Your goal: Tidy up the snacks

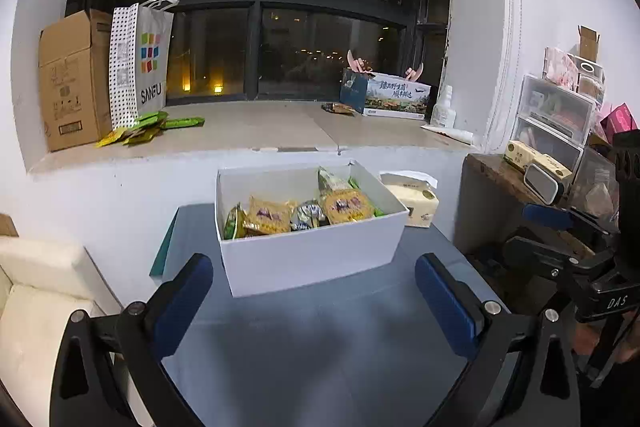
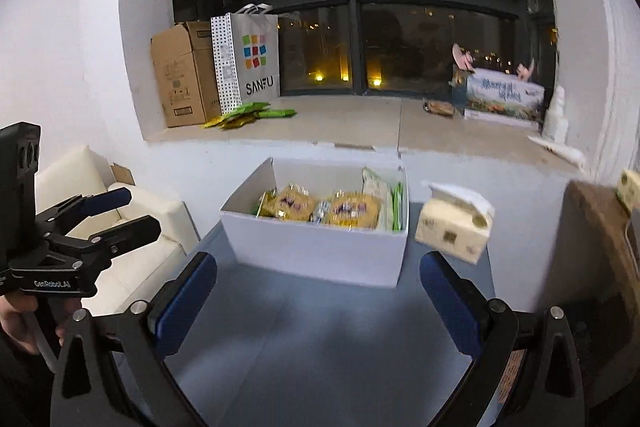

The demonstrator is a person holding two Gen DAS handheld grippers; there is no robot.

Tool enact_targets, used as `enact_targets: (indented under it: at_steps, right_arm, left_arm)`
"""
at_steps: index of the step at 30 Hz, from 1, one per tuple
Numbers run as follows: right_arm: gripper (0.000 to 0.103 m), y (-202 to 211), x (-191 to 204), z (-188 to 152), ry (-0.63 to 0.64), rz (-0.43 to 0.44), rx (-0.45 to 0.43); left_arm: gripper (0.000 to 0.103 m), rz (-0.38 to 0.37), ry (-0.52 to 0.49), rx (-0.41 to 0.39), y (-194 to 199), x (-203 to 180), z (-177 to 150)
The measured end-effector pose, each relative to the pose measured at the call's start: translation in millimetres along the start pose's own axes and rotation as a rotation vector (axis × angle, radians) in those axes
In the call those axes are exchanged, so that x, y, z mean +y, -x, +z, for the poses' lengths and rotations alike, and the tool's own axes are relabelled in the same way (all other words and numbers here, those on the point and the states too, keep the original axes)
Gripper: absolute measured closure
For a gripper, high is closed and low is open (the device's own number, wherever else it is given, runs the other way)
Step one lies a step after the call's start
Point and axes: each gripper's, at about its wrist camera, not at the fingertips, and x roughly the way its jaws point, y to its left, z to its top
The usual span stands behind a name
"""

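A white open box [image 1: 316, 259] stands on the blue-grey table [image 1: 320, 339], holding yellow, green and silver snack packets [image 1: 268, 215]. It also shows in the right wrist view [image 2: 316, 251] with its packets [image 2: 352, 211]. My left gripper [image 1: 314, 291] is open and empty, just in front of the box. My right gripper [image 2: 318, 295] is open and empty, also just short of the box. Several green and yellow packets [image 1: 140, 129] lie on the window sill at the left, also in the right wrist view [image 2: 248, 117]. A brown packet [image 1: 340, 109] lies on the sill at the right.
A tissue pack [image 1: 412, 201] sits right of the box. On the sill stand a cardboard box [image 1: 72, 83], a SANFU bag [image 1: 140, 67] and a printed carton [image 1: 388, 95]. A cluttered side table [image 1: 520, 183] is at the right, a cream sofa [image 2: 120, 211] at the left.
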Motion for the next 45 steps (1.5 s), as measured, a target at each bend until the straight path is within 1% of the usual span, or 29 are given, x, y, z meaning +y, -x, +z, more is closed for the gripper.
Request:
enact_targets:
  at_steps: [3,5,7,11,15,19,30,45]
  right_arm:
    - [0.000,10,1,-8,-0.021,0.001,-0.003]
    - [0.000,16,4,-13,-0.005,-0.006,-0.018]
    - [0.000,19,9,-18,0.007,-0.019,-0.012]
    - [0.000,30,15,-25,0.010,0.014,-0.027]
    - [0.000,39,19,-27,0.023,0.003,-0.045]
    - [0.000,42,20,-27,0.026,0.007,-0.050]
    - [0.000,39,12,-28,0.004,0.002,-0.043]
    - [0.000,42,17,-31,0.004,0.001,-0.042]
  left_arm:
    - [0.000,0.009,-0.014,-0.015,9,-8,-6]
    - [0.000,0.021,-0.022,-0.010,15,-13,-10]
    - [0.000,0.024,-0.022,-0.011,20,-15,-12]
    - [0.000,0.030,-0.029,-0.027,34,-20,-16]
    - [0.000,0.025,-0.040,-0.033,41,-26,-18]
    - [0.000,0.011,-0.039,-0.030,42,-26,-18]
    - [0.000,0.010,-0.033,-0.020,40,-25,-17]
    - [0.000,0.015,-0.026,-0.016,41,-23,-19]
